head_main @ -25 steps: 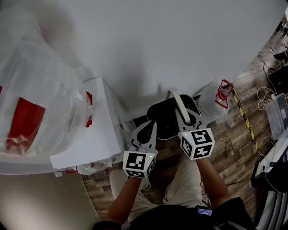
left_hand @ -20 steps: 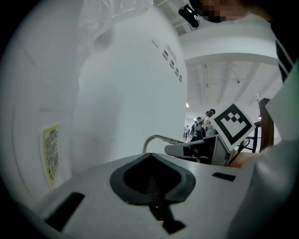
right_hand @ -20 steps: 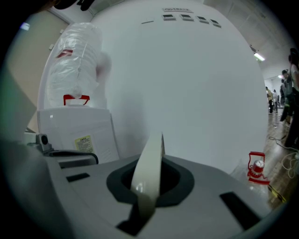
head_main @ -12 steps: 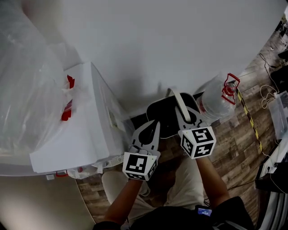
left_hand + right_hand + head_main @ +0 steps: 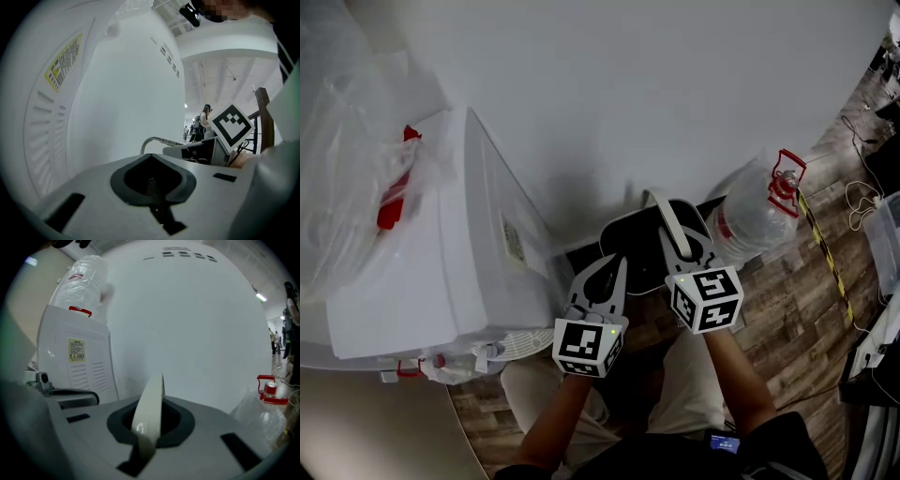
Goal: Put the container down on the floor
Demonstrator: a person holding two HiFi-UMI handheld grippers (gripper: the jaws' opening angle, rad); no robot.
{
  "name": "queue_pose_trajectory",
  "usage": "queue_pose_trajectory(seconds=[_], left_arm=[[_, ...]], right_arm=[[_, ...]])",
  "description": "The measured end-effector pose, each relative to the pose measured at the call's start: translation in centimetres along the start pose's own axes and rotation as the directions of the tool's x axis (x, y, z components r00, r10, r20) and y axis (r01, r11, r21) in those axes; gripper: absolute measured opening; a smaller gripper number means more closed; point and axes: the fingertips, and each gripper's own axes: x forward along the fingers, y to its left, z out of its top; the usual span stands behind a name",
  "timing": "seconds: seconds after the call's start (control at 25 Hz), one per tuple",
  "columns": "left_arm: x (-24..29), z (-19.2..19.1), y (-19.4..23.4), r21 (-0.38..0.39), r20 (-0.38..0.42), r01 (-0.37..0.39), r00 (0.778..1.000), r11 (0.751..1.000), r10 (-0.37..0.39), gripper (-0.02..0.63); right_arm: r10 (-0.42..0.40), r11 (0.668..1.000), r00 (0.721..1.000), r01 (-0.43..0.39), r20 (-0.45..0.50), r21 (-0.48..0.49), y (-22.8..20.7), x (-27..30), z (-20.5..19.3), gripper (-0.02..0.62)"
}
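The container (image 5: 637, 248) looks like dark, shiny plastic. Its handle (image 5: 149, 413) is smooth, glossy cream plastic. The water cooler (image 5: 478, 272) is smooth white plastic with a soft shine. The bag (image 5: 347, 178) on top of it is thin, clear, crinkly plastic. The bottle (image 5: 750, 220) is clear plastic too. The floor (image 5: 797, 309) looks like grainy brown wood. The wall (image 5: 628, 94) is plain matt white.

Two grippers from where I stand: the left gripper (image 5: 611, 270) and the right gripper (image 5: 678, 247). One dark container (image 5: 630, 242), with one pale handle (image 5: 664, 208). One white dispenser (image 5: 478, 262). Two wrapped water jugs: the left jug (image 5: 347, 173), the right jug (image 5: 752, 216). One striped tape line (image 5: 820, 255).
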Motion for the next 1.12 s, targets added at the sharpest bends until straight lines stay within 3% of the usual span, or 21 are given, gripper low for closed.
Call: queue_pose_trajectory(seconds=[0.68,1.12], left_arm=[[1.2,-5.0,0.6,0.027,0.016,-0.002,1.0,1.0,0.001,0.017],[1.2,-6.2,-0.3,0.035,-0.008,0.001,1.0,0.999,-0.001,0.017]], right_arm=[[-0.02,1.0,0.998,0.019,0.051,0.014,-1.7,0.9,-4.6,0.031],[-0.015,1.0,0.999,0.014,0.05,0.023,-2.1,0.4,-5.7,0.031]])
